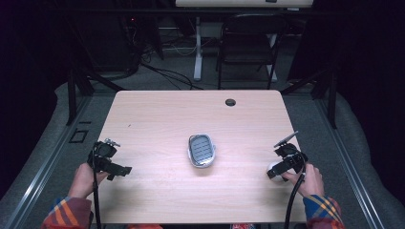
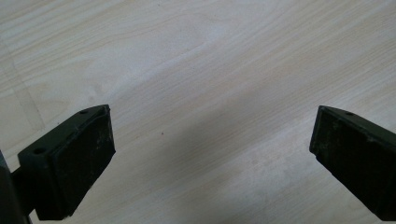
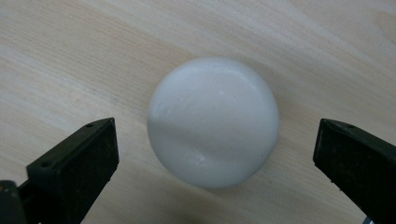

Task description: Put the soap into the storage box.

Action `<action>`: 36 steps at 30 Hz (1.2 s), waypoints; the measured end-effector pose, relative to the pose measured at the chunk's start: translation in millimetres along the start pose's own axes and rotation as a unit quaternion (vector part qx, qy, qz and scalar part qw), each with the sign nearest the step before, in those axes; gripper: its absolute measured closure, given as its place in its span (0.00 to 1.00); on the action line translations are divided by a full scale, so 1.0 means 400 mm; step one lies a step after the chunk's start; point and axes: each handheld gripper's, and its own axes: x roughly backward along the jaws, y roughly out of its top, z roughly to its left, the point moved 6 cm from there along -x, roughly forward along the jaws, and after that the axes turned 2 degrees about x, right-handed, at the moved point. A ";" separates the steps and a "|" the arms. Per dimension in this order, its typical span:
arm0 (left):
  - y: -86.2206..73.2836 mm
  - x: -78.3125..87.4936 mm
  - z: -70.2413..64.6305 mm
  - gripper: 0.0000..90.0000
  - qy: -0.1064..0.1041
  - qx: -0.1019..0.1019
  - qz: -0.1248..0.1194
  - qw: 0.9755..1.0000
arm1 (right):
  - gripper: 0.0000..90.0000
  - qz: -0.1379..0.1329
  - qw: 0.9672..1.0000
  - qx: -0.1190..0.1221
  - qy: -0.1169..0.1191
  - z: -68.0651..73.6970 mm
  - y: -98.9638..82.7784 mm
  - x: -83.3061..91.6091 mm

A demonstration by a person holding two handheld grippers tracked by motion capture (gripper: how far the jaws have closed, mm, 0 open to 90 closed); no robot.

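Table first, seen from the high view: pale wood, with a grey, rounded-rectangle dish with a ridged insert sitting near its middle. I'll take that dish as my landmark. Well to the right of it and a little nearer the person, a small white ball rests on the wood, right under the nose of the right gripper. The left gripper sits well to the left of the dish, pointing inward, with nothing near it.

Through the left gripper view, the left gripper has its jaws standing wide apart over bare wood grain, nothing between them.

Through the right gripper view, the right gripper is also spread wide, and the white ball lies squarely between the jaws, touching neither. Its surface looks smooth and faintly glossy, with a soft band of shading across it and a few tiny marks.

My guess is that it's light and fairly rigid, something like plastic or a hollow shell, though I can't tell from looking whether it gives under pressure. Being round and slick, it would likely roll at the first nudge and could squirt out from flat pads. The sensible hold seems to be across its widest part, both pads meeting it level and at the same time, closing gently instead of snapping shut, and low enough that it can't pop upward.
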 end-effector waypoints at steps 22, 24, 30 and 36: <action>-0.001 0.002 -0.001 0.00 0.002 -0.001 -0.002 1.000 | 0.26 0.018 0.999 0.020 -0.022 0.006 0.016 -0.022; -0.001 0.003 -0.001 0.00 0.002 -0.002 -0.002 1.000 | 0.27 0.013 0.999 0.020 -0.022 0.010 0.017 -0.022; -0.001 0.004 0.000 0.00 0.003 -0.004 -0.002 1.000 | 0.27 0.008 1.000 0.015 -0.024 0.017 0.019 -0.026; -0.001 0.003 -0.001 0.00 0.002 -0.004 -0.003 1.000 | 0.27 0.011 0.999 0.017 -0.033 0.016 0.020 -0.025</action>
